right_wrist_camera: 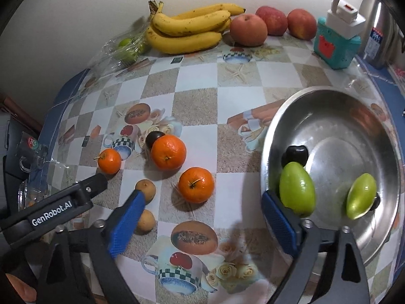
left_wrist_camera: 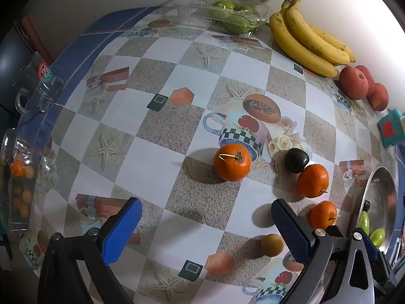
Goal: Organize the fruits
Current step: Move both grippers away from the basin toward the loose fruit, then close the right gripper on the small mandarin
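Note:
Three oranges lie loose on the patterned tablecloth: one in the middle [left_wrist_camera: 232, 162], one [left_wrist_camera: 312, 180] touching a dark plum [left_wrist_camera: 296, 160], and a small one [left_wrist_camera: 323, 214]. A brown longan [left_wrist_camera: 272, 244] lies near my left gripper [left_wrist_camera: 206, 223], which is open and empty above the cloth. My right gripper [right_wrist_camera: 202, 224] is open and empty, beside the steel bowl [right_wrist_camera: 354, 116]. The bowl holds two green fruits [right_wrist_camera: 297, 188] [right_wrist_camera: 360, 195] and a dark plum [right_wrist_camera: 295, 155]. Two longans [right_wrist_camera: 146, 188] [right_wrist_camera: 146, 220] lie by the right gripper's left finger.
Bananas [right_wrist_camera: 187, 29], three red apples [right_wrist_camera: 248, 30] and a clear box of green fruit [left_wrist_camera: 227, 16] line the back wall. A teal box [right_wrist_camera: 335, 43] stands at the back right. A clear container of small fruit [left_wrist_camera: 19, 177] sits at the table's left edge.

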Tool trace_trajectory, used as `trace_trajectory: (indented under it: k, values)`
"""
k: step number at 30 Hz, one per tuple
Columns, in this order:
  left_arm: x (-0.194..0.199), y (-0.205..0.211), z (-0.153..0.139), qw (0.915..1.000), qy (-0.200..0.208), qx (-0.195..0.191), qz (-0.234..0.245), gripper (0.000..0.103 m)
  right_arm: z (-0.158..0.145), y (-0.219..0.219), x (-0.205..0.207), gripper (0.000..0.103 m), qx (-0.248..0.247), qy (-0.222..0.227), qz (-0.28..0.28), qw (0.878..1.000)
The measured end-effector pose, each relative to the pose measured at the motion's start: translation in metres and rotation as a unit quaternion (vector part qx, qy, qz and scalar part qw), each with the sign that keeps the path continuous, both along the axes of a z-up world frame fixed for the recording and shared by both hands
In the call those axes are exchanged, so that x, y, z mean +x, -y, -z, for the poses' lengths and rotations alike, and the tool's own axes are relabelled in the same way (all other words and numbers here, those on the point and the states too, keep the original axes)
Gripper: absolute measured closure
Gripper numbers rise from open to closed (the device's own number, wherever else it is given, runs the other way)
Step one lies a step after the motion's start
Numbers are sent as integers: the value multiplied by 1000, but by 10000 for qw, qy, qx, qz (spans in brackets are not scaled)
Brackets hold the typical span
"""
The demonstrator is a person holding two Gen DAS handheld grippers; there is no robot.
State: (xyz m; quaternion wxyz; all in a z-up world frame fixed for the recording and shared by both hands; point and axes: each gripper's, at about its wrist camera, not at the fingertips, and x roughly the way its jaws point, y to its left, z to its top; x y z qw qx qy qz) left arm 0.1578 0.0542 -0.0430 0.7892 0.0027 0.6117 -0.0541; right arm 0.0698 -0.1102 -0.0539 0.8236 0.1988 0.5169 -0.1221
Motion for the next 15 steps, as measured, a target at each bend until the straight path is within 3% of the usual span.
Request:
trace_trajectory:
  k: [15]
  values:
    - [13, 4, 10, 9999, -137, -15, -7, 0, 19, -3, 24, 51, -59, -216, -204, 9995]
